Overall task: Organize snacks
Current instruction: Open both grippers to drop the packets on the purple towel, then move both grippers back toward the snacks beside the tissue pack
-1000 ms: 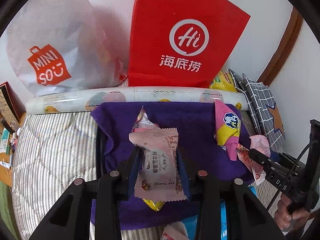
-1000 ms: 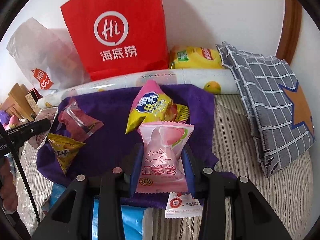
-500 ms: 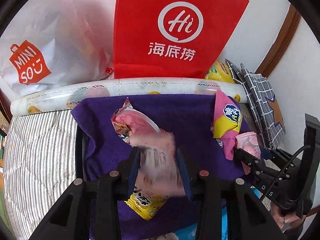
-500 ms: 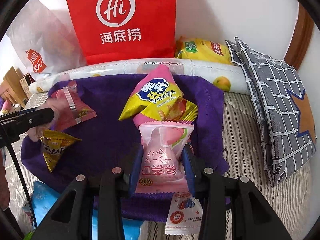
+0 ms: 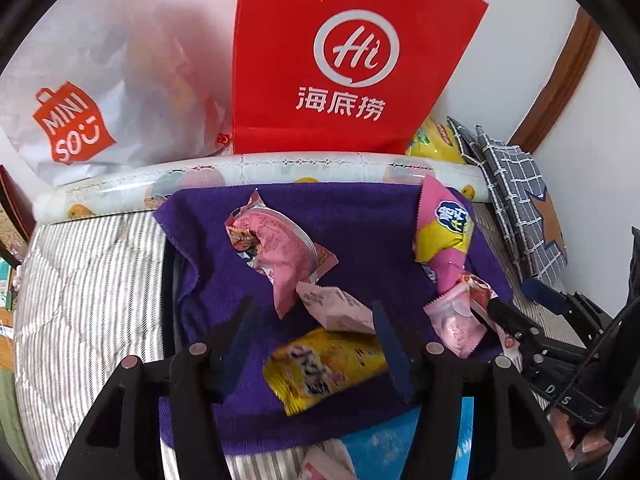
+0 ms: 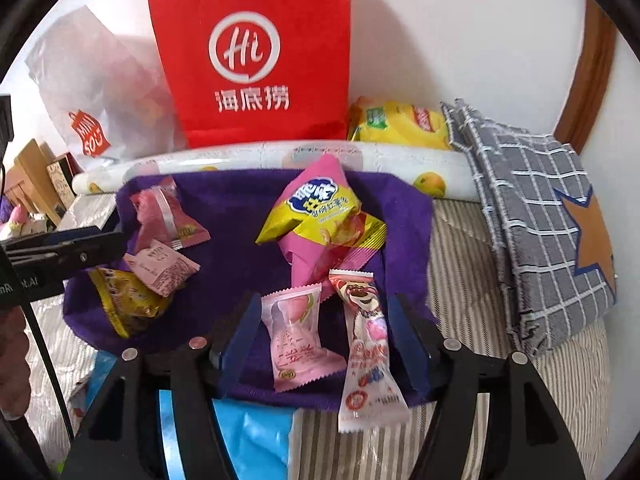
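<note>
A purple cloth (image 5: pixel 360 216) (image 6: pixel 240 208) lies spread on the striped bedding and holds several snack packets. My left gripper (image 5: pixel 312 344) hovers over its near part with jaws opening. A pale pink packet (image 5: pixel 340 308) lies loose on the cloth between the fingers, partly on a yellow packet (image 5: pixel 324 368). My right gripper (image 6: pixel 322 340) is also opening. A pink peach packet (image 6: pixel 298 340) rests free on the cloth between its fingers, beside a strawberry-bear packet (image 6: pixel 366 344). A pink-and-yellow chip bag (image 6: pixel 320 216) lies farther back.
A red paper bag (image 5: pixel 352 60), a white Miniso bag (image 5: pixel 80 92) and a patterned roll (image 5: pixel 280 164) stand behind the cloth. A grey checked cloth (image 6: pixel 540 216) lies at the right, and a blue packet (image 6: pixel 248 436) near the front edge.
Both grippers have opened and let go. The pale pink packet dropped from the left jaws onto the cloth, and the peach packet now lies loose between the right fingers.
</note>
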Demonstrator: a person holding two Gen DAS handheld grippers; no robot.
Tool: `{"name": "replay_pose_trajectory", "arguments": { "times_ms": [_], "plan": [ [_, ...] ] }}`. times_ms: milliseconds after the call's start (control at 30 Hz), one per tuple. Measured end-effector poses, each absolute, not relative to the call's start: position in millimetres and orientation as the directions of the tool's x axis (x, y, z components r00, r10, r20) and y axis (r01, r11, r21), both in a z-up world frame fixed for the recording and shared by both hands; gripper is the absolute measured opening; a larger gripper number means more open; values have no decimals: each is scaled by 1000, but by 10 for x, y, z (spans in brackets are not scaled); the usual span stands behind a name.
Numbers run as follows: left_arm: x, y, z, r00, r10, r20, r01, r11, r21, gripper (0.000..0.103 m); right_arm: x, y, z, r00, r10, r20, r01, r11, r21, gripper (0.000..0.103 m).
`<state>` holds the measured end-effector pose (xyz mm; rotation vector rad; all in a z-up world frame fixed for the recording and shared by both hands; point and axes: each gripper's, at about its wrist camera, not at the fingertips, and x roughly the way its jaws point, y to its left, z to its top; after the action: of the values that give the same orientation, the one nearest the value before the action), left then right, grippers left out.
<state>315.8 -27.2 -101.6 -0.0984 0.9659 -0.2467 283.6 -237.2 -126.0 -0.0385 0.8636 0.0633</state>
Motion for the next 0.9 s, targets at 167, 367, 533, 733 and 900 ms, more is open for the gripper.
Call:
{"name": "replay_pose_trajectory", "arguments": {
  "times_ms": [167, 367, 533, 733, 900],
  "plan": [
    [2921, -195, -866, 574, -242, -782, 160, 970, -183, 57, 2611, -2423, -1105, 676, 25, -736, -35, 999, 2, 65],
    [2556, -62, -703, 599, -233, -766, 152, 973, -177, 57, 2221, -2406, -982, 684, 18, -729, -12, 1000, 13, 65],
    [2190, 53, -618, 621, -212, -754, 133, 977, -165, 58, 1837, -2275, -979, 667, 33, -745, -57, 998, -7, 65],
    [1769, 143, -577, 641, -199, -742, 123, 980, -157, 60, 1358, -2101, -1081, 659, 53, -750, -83, 997, -3, 65],
    [1463, 248, -626, 651, -179, -738, 112, 984, -139, 60, 1054, -1945, -1248, 639, 80, -765, -100, 995, 21, 64]
  ]
}}
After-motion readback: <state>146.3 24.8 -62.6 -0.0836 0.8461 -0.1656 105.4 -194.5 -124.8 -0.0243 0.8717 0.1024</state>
